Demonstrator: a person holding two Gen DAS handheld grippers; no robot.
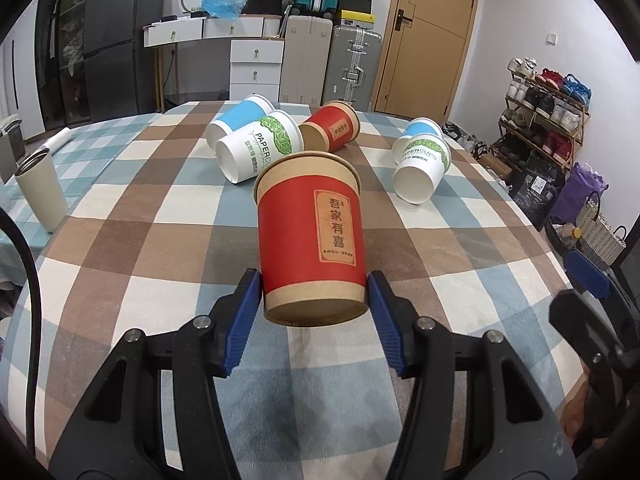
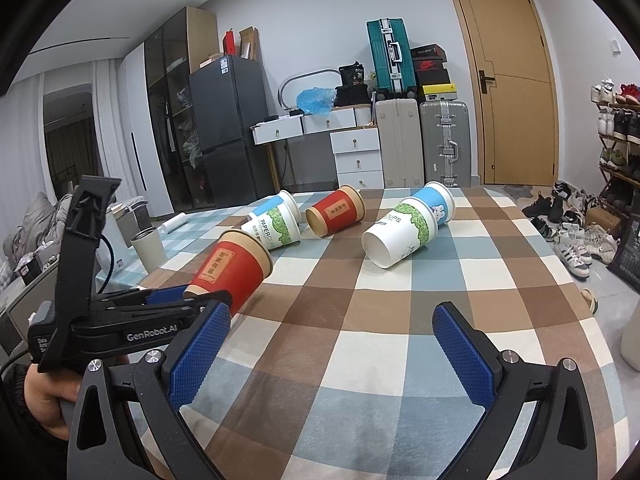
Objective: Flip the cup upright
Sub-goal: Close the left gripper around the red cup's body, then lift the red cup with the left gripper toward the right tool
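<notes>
My left gripper point(image 1: 314, 300) is shut on a red paper cup point(image 1: 310, 236) near its base. The cup is lifted off the checked tablecloth point(image 1: 160, 240) and tilted, mouth pointing away. In the right wrist view the same cup point(image 2: 236, 270) leans up and right out of the left gripper point(image 2: 192, 300). My right gripper point(image 2: 332, 344) is open and empty over the table's front. Other cups lie on their sides: a second red one point(image 1: 332, 126), two white-green ones point(image 1: 260, 148) point(image 1: 422, 168) and two blue ones point(image 1: 238, 118) point(image 1: 420, 126).
A beige tumbler point(image 1: 40, 192) stands upright at the table's left edge. Behind the table are suitcases point(image 1: 356, 64), a white drawer unit point(image 1: 256, 66), a fridge point(image 1: 108, 40) and a door point(image 1: 428, 32). A shoe rack point(image 1: 548, 116) stands to the right.
</notes>
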